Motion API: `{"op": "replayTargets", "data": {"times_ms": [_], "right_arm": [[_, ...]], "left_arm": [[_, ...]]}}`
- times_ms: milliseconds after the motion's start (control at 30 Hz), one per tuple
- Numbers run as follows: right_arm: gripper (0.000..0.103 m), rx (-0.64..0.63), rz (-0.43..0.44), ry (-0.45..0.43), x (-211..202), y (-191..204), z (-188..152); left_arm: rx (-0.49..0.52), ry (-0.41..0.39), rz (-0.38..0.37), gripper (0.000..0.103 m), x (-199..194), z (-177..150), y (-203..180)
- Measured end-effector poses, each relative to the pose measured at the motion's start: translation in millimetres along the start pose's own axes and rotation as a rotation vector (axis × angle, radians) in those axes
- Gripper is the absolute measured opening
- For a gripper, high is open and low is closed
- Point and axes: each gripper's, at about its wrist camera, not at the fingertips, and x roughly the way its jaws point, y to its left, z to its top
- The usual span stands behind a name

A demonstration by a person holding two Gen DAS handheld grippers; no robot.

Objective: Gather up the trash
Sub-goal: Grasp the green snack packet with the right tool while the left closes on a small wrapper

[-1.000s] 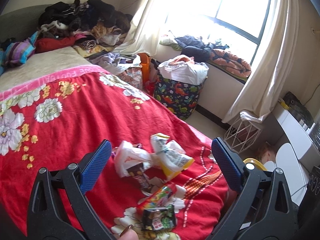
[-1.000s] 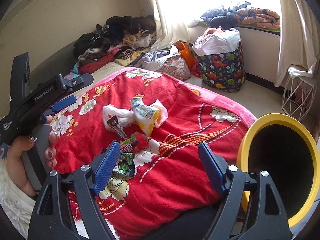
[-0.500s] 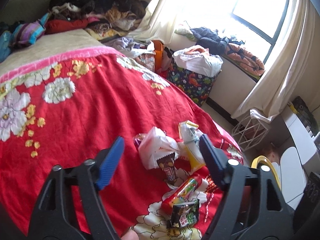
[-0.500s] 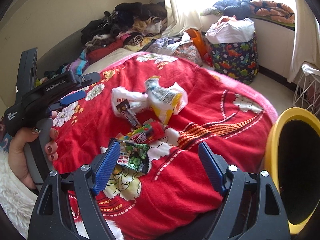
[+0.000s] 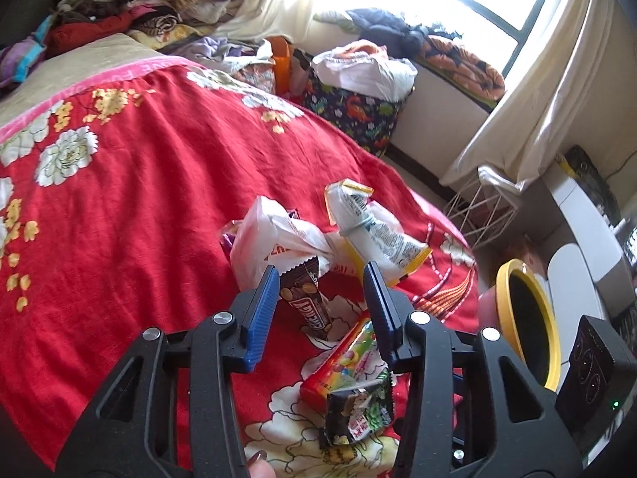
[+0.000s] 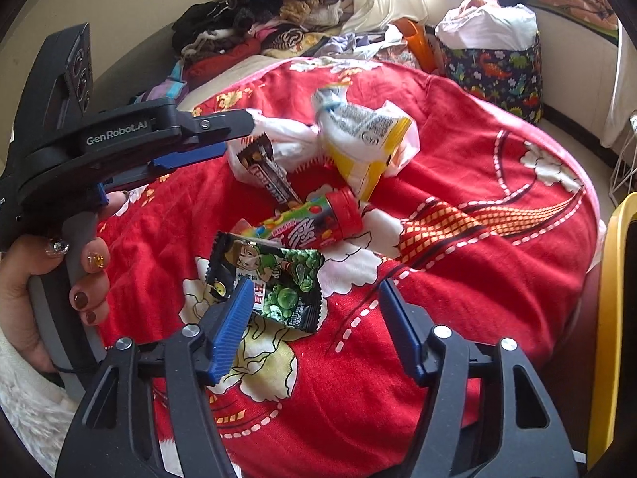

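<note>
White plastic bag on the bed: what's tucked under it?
A purple wrapper edge peeks out beneath the white plastic bag on its far side; the rest stays covered.

A bed under a red floral blanket (image 5: 151,207) carries 5 wrappers (image 6: 274,279), clothes (image 5: 131,4) heaped at its far end.

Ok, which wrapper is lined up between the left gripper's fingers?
The brown chocolate bar wrapper, long and narrow, by the white bag; the left gripper is closing around it.
</note>
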Motion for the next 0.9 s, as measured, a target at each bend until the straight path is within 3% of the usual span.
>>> {"op": "replayTargets", "data": {"times_ms": [500,533,567,633,900], "right_arm": [[0.055,0.003,0.045,0.056,26.3,0.0,-2.8],[0.054,0.008,0.054,0.060,27.8,-0.1,-2.9],[0.052,0.009,0.062,0.064,28.4,-1.0,-2.1],[0.048,0.009,0.073,0.072,30.5,-1.3,-2.0],[0.011,-0.001,0.107,0.098,32.7,2.0,-1.9]], "left_arm": [[0.078,0.070,0.068,0.036,33.0,1.2,-5.6],[0.083,0.074,0.070,0.031,34.2,1.1,-6.2],[0.090,0.082,0.071,0.024,35.6,0.2,-7.2],[0.100,0.090,0.083,0.019,36.7,-2.4,-8.1],[0.117,0.105,0.075,0.013,34.3,-11.0,-10.2]]}}
